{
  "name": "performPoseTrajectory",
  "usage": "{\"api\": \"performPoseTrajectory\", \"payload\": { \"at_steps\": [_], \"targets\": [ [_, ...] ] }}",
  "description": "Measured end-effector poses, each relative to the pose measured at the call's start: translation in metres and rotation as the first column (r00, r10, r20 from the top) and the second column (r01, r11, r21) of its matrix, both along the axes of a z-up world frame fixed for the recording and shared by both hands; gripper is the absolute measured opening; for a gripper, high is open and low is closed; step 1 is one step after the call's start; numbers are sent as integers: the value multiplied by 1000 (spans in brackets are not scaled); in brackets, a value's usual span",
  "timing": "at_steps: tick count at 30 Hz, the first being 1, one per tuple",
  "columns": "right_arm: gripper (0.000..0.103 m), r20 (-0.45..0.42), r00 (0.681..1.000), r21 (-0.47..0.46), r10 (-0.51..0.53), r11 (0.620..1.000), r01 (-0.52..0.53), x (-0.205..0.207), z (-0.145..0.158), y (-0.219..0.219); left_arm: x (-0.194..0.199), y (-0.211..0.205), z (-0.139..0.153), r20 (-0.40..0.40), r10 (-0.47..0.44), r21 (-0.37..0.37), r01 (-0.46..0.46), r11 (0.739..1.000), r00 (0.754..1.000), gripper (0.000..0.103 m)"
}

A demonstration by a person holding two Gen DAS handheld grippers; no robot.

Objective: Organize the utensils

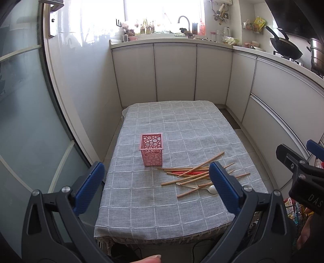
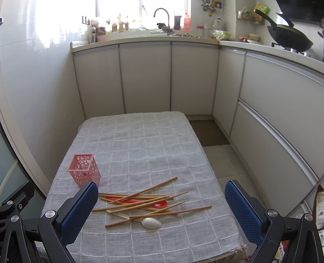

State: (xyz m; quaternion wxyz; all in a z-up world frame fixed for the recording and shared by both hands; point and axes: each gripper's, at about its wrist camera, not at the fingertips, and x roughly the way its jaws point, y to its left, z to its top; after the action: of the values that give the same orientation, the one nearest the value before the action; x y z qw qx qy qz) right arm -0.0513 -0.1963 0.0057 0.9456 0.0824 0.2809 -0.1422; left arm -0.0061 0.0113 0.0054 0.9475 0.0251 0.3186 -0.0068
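Observation:
A pink perforated holder (image 1: pixel 151 149) (image 2: pixel 84 170) stands upright and empty on the grey checked tablecloth (image 1: pixel 178 125) (image 2: pixel 141 141). To its right lies a loose pile of several wooden chopsticks (image 1: pixel 194 174) (image 2: pixel 145 202), with a red spoon (image 1: pixel 190 172) (image 2: pixel 160 204) under them and a white spoon (image 1: pixel 211 189) (image 2: pixel 151 223) at the near side. My left gripper (image 1: pixel 157 186) is open and empty, held above the table's near edge. My right gripper (image 2: pixel 162 210) is open and empty, hovering near the pile; its body also shows in the left wrist view (image 1: pixel 299 172).
White kitchen cabinets (image 2: pixel 145 76) wrap the far and right sides, with a sink tap (image 2: pixel 162 14) and a black wok (image 2: pixel 289 40) on the counter. A glass door (image 1: pixel 24 101) stands left of the table. Tiled floor (image 2: pixel 222 161) lies to the right.

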Motion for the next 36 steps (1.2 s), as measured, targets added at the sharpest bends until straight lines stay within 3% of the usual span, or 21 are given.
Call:
{"api": "performPoseTrajectory", "payload": {
  "at_steps": [36],
  "targets": [
    [103, -15, 1000, -6, -6, 1000, 6, 2, -3, -4, 0, -4, 1, 13, 12, 14, -12, 1000, 1000, 102]
  ]
}}
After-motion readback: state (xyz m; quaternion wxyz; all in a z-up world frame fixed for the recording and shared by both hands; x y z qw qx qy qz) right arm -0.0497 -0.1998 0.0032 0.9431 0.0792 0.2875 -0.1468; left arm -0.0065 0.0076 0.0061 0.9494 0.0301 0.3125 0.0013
